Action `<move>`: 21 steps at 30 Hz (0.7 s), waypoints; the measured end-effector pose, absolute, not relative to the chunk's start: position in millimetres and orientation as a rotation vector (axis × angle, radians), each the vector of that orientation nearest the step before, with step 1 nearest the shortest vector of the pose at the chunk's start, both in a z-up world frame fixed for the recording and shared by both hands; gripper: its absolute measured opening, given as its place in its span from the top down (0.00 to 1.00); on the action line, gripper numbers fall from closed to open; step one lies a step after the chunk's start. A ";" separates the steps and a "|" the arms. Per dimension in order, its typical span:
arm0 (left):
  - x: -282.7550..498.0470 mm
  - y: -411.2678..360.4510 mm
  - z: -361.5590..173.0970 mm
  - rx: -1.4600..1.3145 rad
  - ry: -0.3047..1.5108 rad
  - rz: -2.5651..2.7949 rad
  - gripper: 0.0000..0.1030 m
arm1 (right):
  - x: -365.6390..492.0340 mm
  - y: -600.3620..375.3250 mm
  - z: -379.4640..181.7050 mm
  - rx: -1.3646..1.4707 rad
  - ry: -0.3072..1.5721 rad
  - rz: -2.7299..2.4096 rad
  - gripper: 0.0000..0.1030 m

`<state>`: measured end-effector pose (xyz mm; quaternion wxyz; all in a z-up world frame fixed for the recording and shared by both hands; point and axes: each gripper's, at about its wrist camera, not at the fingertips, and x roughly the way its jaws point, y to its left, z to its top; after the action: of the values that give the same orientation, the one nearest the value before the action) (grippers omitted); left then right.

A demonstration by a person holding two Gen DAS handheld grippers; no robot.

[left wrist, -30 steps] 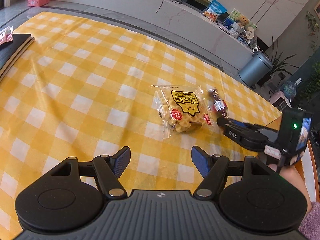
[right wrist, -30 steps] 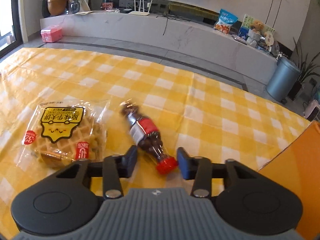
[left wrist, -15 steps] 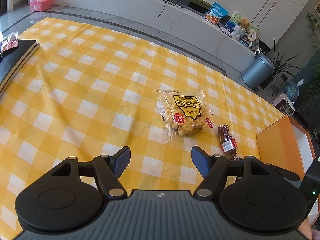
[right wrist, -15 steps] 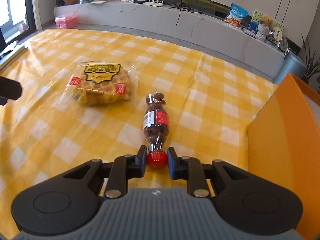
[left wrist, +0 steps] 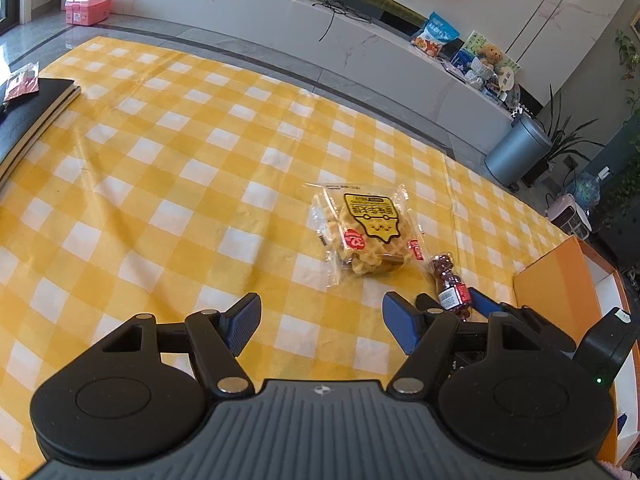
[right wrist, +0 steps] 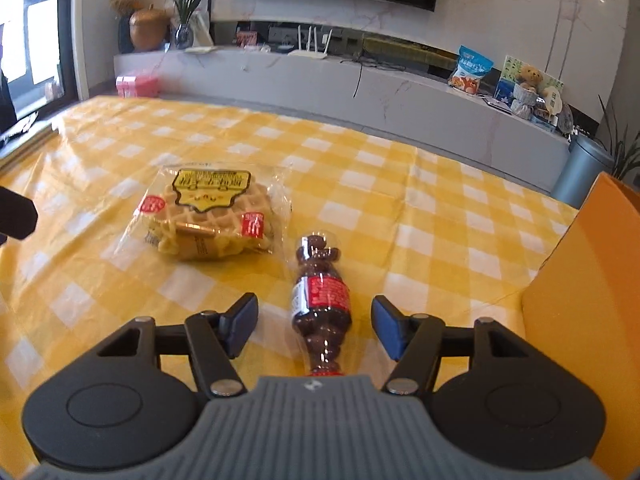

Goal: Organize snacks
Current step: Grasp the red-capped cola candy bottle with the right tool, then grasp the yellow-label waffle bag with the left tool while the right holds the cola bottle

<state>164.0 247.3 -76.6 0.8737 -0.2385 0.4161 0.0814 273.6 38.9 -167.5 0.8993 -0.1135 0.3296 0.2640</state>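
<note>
A: State the current step.
B: Pickup of the bottle [right wrist: 320,300]. It lies on the counter [right wrist: 360,168] beside the waffle pack [right wrist: 212,216], between the spread right gripper [right wrist: 314,324] fingers, untouched.
A: Left gripper [left wrist: 320,320]?
B: Spread, holding nothing.
A: Next move?
B: Likely close on the bottle body, lift, carry to the orange box [right wrist: 592,280].

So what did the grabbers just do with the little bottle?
The right gripper had pinched the bottle by its red cap and pulled it nearer the orange box. Now its jaws have opened wide and let go; the bottle lies flat between them. The left gripper stayed open and drew back a bit. The waffle pack looks unmoved on the cloth.
</note>
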 end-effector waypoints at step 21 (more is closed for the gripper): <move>274.3 173.5 -54.3 -0.271 1.070 0.149 0.16 | 288.0 15.3 -170.1 -0.134 0.740 0.436 0.71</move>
<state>274.3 173.5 -54.3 0.8489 -0.1284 0.5078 0.0705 288.0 15.3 -170.1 0.9069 -0.0647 0.3587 0.2112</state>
